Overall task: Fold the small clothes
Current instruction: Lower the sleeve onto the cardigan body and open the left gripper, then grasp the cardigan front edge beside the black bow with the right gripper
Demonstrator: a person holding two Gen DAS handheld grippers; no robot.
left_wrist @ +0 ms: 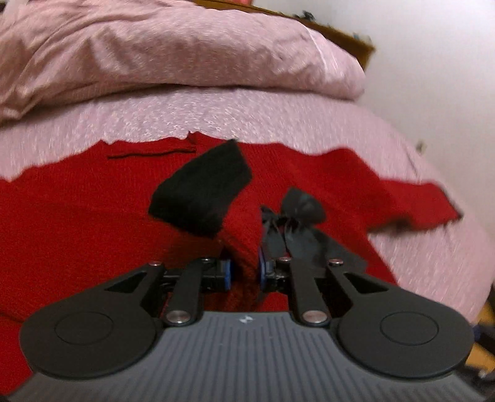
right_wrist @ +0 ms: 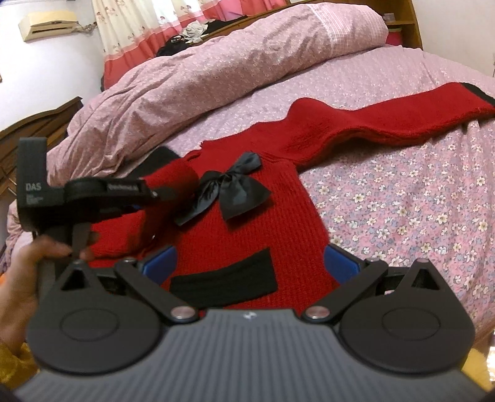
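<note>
A red knit sweater [right_wrist: 278, 222] lies flat on the bed, with a black satin bow [right_wrist: 235, 188] at its chest and a black pocket band [right_wrist: 225, 284] lower down. My left gripper [left_wrist: 245, 273] is shut on a fold of the red sleeve, whose black cuff [left_wrist: 201, 191] sticks out beyond the pads over the sweater's chest beside the bow [left_wrist: 297, 207]. In the right wrist view the left gripper [right_wrist: 148, 191] reaches in from the left, held by a person's hand [right_wrist: 31, 263]. My right gripper [right_wrist: 250, 261] hovers open over the pocket band, touching nothing. The other sleeve [right_wrist: 386, 120] stretches out to the right.
A bunched pink duvet [right_wrist: 201, 71] is heaped along the far side of the bed. The flowered sheet [right_wrist: 402, 201] lies bare to the right of the sweater. A wooden headboard [right_wrist: 411, 24] stands at the back right, curtains [right_wrist: 139, 24] at the back left.
</note>
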